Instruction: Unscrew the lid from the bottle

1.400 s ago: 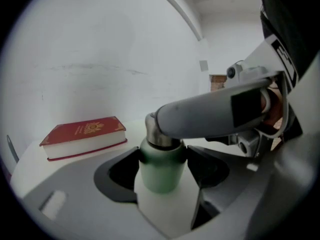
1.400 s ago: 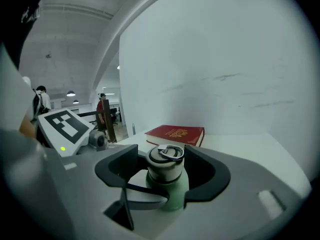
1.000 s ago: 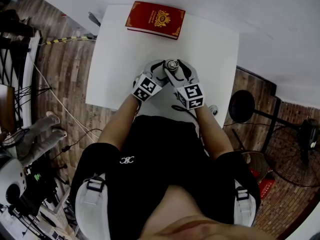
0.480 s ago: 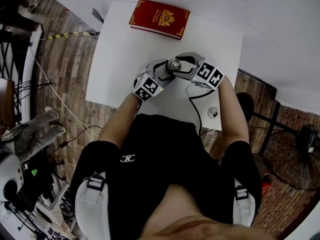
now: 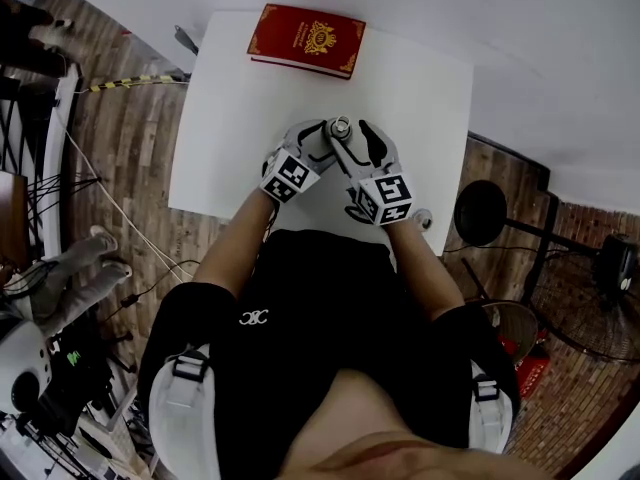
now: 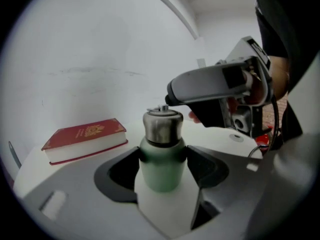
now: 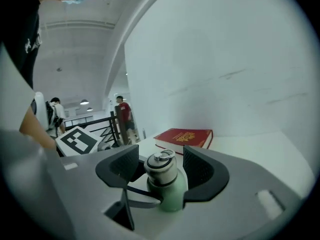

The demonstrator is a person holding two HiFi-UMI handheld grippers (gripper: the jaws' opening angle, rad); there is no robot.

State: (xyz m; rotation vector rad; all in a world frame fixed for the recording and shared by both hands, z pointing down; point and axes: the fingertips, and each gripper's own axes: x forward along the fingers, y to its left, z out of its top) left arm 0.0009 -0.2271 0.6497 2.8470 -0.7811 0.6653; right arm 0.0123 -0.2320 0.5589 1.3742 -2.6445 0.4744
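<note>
A pale green bottle with a steel lid stands upright on the white table. My left gripper is shut on the bottle's body, both pads pressed against its shoulders. From the other side, my right gripper straddles the lid and stands open, with a gap showing on each side. In the left gripper view one finger of the right gripper hangs level with the lid's ring. From the head view only the lid shows between the two grippers.
A red book lies flat at the table's far edge. A small round object sits near the right front corner. Cables and a black round stand are on the wooden floor around the table. People stand far behind a railing.
Half a second ago the right gripper had swung out to the right around the lid. It has now swung back to where it was one second ago. The left gripper has held still.
</note>
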